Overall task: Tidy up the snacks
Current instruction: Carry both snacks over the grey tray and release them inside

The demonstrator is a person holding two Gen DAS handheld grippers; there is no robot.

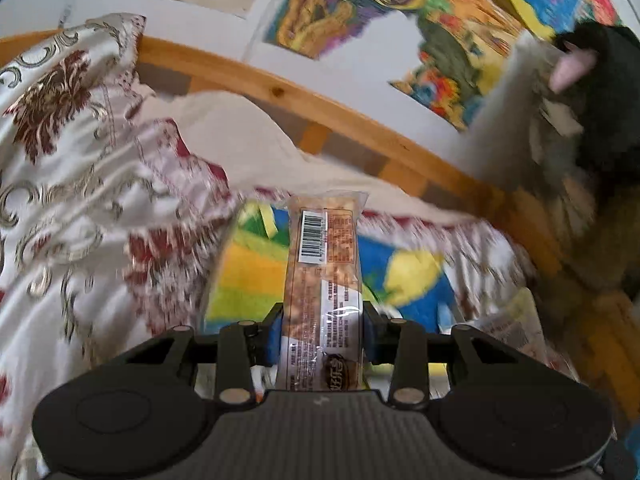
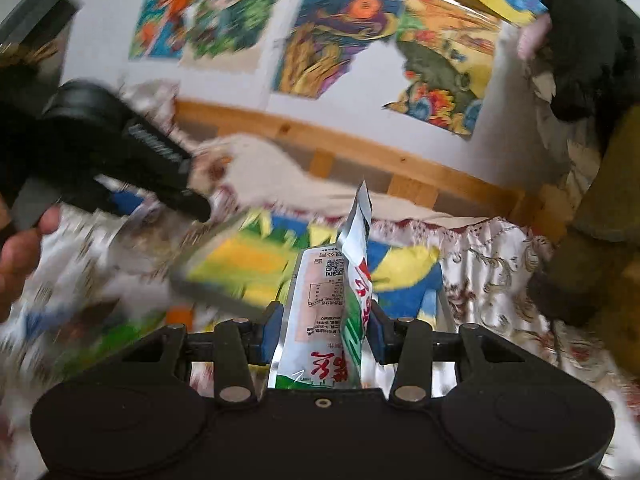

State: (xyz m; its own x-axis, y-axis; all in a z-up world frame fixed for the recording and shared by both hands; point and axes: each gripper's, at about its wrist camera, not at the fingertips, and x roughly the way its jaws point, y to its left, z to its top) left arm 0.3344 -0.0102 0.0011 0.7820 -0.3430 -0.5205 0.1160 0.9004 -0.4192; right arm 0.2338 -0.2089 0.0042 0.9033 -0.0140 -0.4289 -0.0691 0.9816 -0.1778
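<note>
Sticking out forward between the blue pads of the left gripper (image 1: 323, 334) is a long clear-wrapped snack bar (image 1: 324, 280), its barcode label face up near the far end; the jaws are clamped on its lower part. Ahead of and below that gripper lies a bright blue, yellow and green box (image 1: 248, 276) on a floral bedspread (image 1: 80, 184), with a wooden bed rail (image 1: 280, 88) beyond. Pinched the same way in the right gripper (image 2: 322, 334) is a silver, green and red snack pouch (image 2: 340, 300), its crumpled top pointing away. Off to its left, a hand (image 2: 20, 248) carries the other gripper. Colourful drawings (image 2: 340, 28) cover the wall ahead.
</note>
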